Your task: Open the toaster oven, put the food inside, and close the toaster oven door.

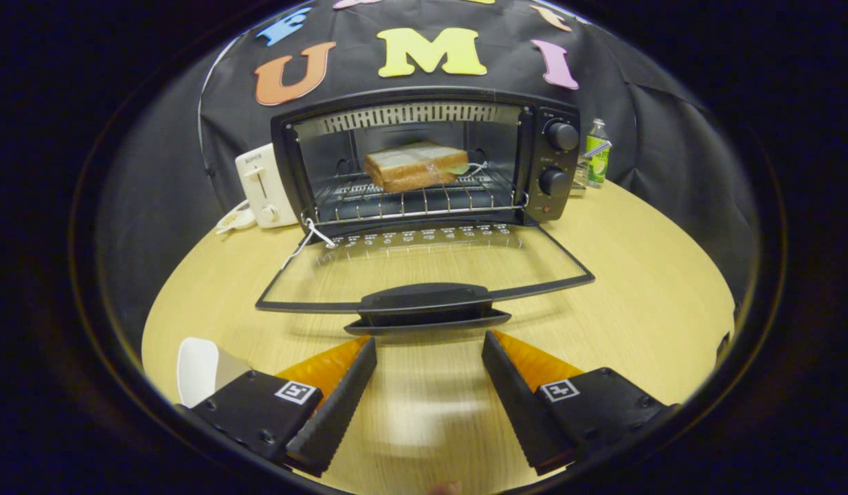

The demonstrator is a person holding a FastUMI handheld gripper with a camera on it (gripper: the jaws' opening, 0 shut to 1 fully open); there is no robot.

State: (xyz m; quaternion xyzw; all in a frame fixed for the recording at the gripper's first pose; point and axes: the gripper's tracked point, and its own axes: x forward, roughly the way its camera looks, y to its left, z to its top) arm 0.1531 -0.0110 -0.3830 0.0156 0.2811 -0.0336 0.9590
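Held the gripper (429, 338) low over the wooden table (644, 302), fingers spread wide apart and gripping nothing, only bare tabletop showing between them. Caught a white plate (196, 369) at the near left, just beside the left finger and partly hidden behind it. Found the tips of both fingers just short of the door handle (427, 307), close to it yet apart from it, one tip toward each end.

Saw the toaster oven door (424, 265) folded fully down, lying nearly flat above the table with its glass pane facing up and its dark handle at the near edge. Noticed a thin white string or tie (313, 234) at the door's far left corner, by the hinge.

Beyond the door, found the toaster oven (534, 165) standing open, its wire rack (410, 199) inside. Saw the sandwich (416, 166) resting on that rack, toward the back and about centred, with what looked like clear wrap around it. Counted two round knobs (561, 135) stacked on the oven's right-hand panel.

Spotted a white pop-up toaster (262, 185) just left of the oven, and a small green-labelled bottle (596, 152) to its right at the table's far edge.
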